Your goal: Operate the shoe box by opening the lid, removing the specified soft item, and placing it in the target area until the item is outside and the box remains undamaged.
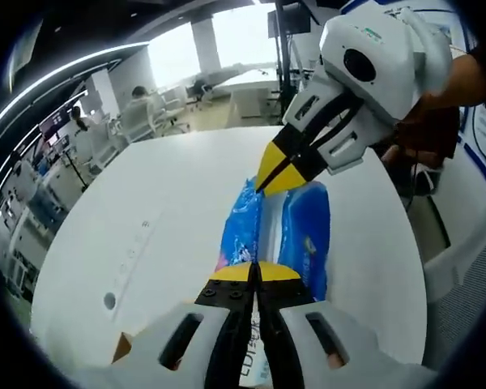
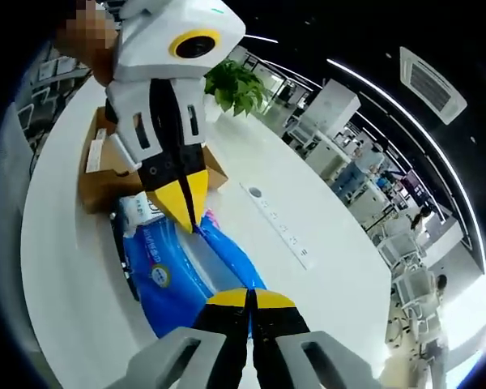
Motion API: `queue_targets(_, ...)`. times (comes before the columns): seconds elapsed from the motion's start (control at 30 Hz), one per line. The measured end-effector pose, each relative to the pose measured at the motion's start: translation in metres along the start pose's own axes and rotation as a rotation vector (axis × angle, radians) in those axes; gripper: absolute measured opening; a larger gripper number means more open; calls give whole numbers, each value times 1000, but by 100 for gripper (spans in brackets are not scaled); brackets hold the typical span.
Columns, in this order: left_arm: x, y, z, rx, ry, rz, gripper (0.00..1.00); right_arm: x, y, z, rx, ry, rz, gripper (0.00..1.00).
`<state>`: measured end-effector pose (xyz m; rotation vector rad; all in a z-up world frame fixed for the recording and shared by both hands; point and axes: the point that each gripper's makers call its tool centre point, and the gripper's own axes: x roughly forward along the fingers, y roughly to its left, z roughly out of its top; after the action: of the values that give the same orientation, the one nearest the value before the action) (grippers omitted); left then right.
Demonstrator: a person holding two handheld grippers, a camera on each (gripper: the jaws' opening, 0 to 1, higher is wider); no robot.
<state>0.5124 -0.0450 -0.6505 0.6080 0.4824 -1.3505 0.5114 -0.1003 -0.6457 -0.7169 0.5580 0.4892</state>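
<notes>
Blue plastic-wrapped soft pack (image 1: 304, 231) stretched lengthwise above the white worktop (image 1: 162, 219), gripped at both ends. Left tongs (image 1: 257, 273) pinched shut on its near end; right tongs (image 2: 249, 299) clamped on the opposite end. Brown cardboard shoe box (image 2: 105, 174) sits on the worktop just behind the pack. Potted plant (image 2: 236, 87) beyond.

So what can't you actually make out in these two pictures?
- Right gripper view: the cardboard box interior and lid, hidden behind the left gripper.
- Both views: printing on the blue soft pack is too small and blurred.
- Left gripper view: the near end of the pack, covered by the left gripper.
</notes>
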Motion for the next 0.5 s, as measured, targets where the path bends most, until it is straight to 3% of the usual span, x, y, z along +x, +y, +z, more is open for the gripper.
queue_targets(0.5, 29, -6, 5, 0, 7, -36, 0, 6, -10, -31, 12, 31, -24, 0)
